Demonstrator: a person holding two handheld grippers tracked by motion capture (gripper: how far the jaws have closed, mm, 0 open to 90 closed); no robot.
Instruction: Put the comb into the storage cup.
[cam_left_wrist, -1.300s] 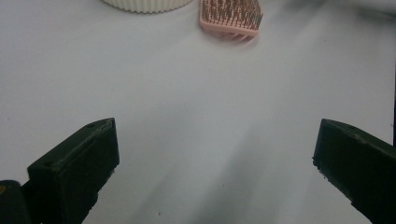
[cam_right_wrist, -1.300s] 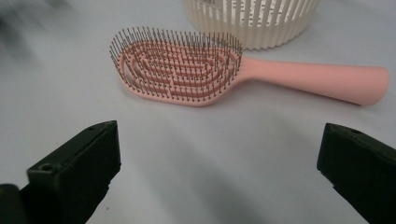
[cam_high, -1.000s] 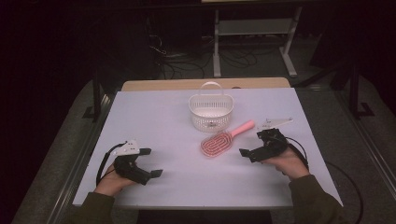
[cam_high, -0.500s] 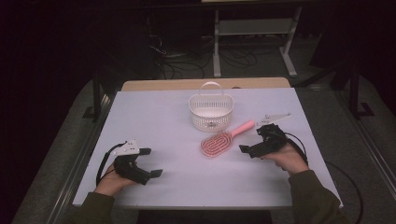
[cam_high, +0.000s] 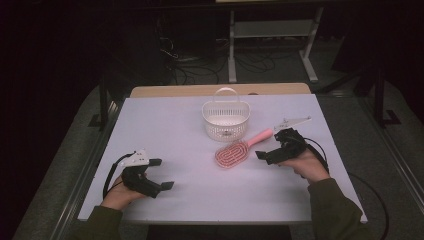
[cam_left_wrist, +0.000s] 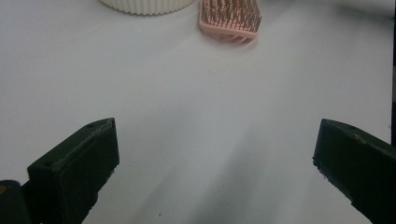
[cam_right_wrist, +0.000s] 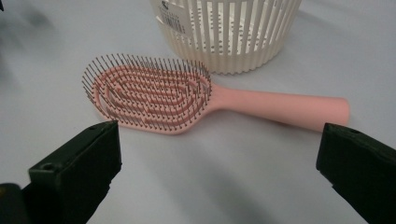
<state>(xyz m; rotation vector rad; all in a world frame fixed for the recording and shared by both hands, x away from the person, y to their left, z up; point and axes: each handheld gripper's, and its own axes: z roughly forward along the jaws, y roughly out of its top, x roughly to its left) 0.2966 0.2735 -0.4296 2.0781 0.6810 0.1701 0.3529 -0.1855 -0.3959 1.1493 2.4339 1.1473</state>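
1. The left tool (cam_high: 161, 174) rests low on the near left part of the white counter (cam_high: 165, 125), held in the person's left hand (cam_high: 120, 192) — its jaws stand wide apart with nothing between them.
2. The white slatted basket (cam_high: 226, 119) stands upright toward the far middle of the counter, its handle raised.
3. The pink hairbrush (cam_high: 241, 148) lies bristles-up just in front of the basket, close to it, its handle pointing toward the far right.
4. The right tool (cam_high: 264, 151) sits just right of the brush, near its handle — jaws spread wide and gripping nothing, aimed at the brush.
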